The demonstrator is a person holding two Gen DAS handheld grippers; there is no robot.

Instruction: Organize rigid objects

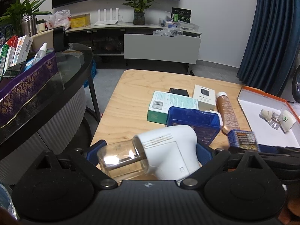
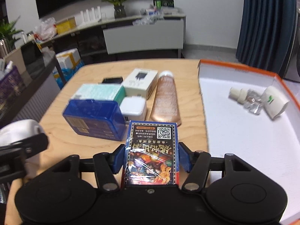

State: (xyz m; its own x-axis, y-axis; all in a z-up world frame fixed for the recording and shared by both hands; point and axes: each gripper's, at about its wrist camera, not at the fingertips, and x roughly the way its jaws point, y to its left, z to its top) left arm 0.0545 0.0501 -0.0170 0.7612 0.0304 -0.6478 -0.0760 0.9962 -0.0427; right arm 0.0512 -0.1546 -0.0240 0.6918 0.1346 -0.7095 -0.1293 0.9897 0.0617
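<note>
Behind my wooden table (image 1: 120, 112) stood a low TV cabinet (image 1: 161, 46) with a potted plant (image 1: 139, 1). From the left wrist view, my left tongs (image 1: 150, 150) were clamped on a white plug-in device with a clear bottle (image 1: 150, 153); its lower end was hidden behind the tongs' body. Past it, a blue case (image 1: 195, 121) covered part of a green box (image 1: 168, 103). Near the table's right edge sat an orange-rimmed tray (image 1: 262, 95), cut off by the frame.

From the right wrist view, somewhat blurred, my right tongs (image 2: 151, 157) held a blue card pack (image 2: 152, 150) above the table's near edge; I could not tell whether the pads pressed it. A copper tube (image 2: 166, 97) lay just beyond.
</note>
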